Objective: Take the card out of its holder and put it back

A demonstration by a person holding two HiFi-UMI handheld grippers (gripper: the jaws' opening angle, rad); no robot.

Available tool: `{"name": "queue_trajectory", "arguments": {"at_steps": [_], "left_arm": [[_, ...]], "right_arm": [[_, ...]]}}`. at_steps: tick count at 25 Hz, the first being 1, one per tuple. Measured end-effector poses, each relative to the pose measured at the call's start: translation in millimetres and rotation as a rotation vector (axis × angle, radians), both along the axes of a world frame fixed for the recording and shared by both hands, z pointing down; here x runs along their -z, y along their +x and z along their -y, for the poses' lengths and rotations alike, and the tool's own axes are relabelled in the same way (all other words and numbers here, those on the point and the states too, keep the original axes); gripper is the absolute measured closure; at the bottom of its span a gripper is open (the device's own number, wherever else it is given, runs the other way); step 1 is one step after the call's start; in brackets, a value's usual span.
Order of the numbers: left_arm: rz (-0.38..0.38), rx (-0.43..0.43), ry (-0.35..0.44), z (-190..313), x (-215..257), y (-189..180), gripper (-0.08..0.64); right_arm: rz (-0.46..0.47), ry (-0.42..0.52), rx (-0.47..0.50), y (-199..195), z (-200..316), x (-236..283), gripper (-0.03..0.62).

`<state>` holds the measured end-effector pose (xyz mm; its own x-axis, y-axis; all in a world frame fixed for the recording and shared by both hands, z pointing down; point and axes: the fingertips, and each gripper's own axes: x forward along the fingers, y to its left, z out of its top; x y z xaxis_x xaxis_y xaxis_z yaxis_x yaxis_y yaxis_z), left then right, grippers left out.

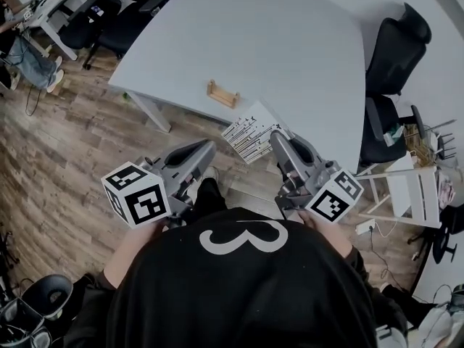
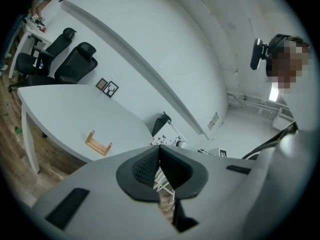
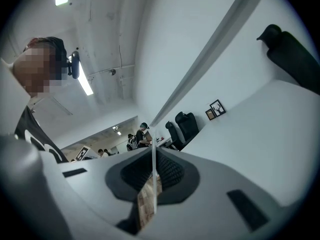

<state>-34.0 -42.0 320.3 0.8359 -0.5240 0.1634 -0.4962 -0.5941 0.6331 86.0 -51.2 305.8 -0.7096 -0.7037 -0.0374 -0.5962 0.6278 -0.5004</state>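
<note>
A small wooden card holder (image 1: pixel 222 93) stands empty near the front edge of the white table (image 1: pixel 290 35); the left gripper view shows the holder (image 2: pixel 98 143) too. My right gripper (image 1: pixel 275 136) is shut on a white card with black marks (image 1: pixel 250 138), held off the table's edge, in front of the holder and a little to its right. In the right gripper view the card (image 3: pixel 153 156) shows edge-on between the pads. My left gripper (image 1: pixel 210 146) hovers beside it over the floor, jaws together and empty. The card's top (image 2: pixel 162 142) peeks over the left gripper (image 2: pixel 159 151).
Black office chairs (image 1: pixel 395 56) stand to the right of the table, with a white rack (image 1: pixel 413 191) below them. A table leg (image 1: pixel 151 112) slants down to the wooden floor (image 1: pixel 65 158). More chairs and a desk with a person (image 1: pixel 29 27) are at upper left.
</note>
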Motion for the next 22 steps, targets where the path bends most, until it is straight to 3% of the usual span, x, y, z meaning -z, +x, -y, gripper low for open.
{"name": "queue_trajectory", "arguments": {"at_steps": [11,15,22], "left_arm": [[0.035,-0.022,0.031,-13.8,10.9,14.7,0.546],[-0.004,0.005,0.003,-13.3,9.1,10.9,0.546],[0.0,-0.012,-0.007,-1.6,6.3,12.5,0.546]], "right_arm": [[0.04,0.006,-0.022,11.0,-19.2,10.8,0.568],[0.04,0.0,-0.037,14.9,-24.1,5.3,0.568],[0.033,0.001,-0.042,15.4,-12.5,4.9,0.568]]}}
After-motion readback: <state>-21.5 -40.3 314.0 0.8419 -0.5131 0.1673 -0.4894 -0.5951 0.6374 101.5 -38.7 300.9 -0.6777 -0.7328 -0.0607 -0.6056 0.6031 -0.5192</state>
